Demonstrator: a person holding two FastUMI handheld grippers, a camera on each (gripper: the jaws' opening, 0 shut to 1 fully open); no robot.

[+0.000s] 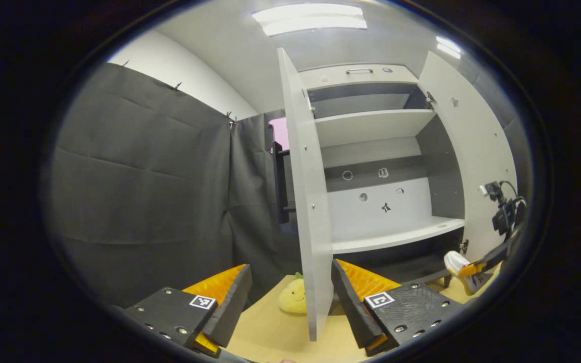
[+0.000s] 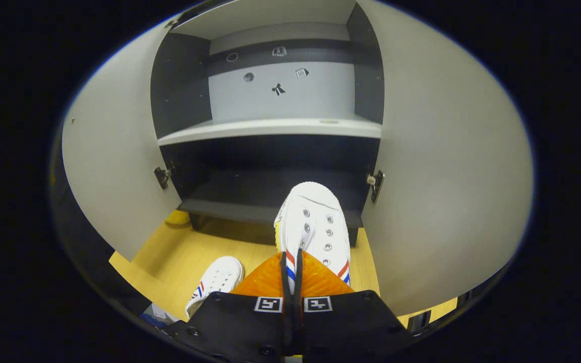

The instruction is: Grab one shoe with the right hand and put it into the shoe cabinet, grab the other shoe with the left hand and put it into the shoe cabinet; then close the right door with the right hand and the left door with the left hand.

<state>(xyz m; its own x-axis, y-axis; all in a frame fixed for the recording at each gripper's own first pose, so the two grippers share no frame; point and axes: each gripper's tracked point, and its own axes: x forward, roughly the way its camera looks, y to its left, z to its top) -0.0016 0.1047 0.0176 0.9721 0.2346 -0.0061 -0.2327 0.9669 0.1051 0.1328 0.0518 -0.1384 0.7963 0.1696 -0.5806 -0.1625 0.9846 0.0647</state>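
A tan wooden floor (image 2: 179,262) runs beneath both grippers, with black cloth (image 1: 144,186) walling the booth. The right gripper (image 2: 290,275) has its jaws pressed together on the heel of a white shoe (image 2: 315,227) with red and blue stripes, held toe-first just before the shoe cabinet (image 2: 270,166). The second shoe (image 2: 217,282) lies on the floor, lower left. The left gripper (image 1: 290,297) hangs with jaws wide apart, the left door's (image 1: 310,212) edge between them and a yellow plush toy (image 1: 293,296) beyond. Both doors stand open; the visible pale shelves (image 1: 396,234) are bare.
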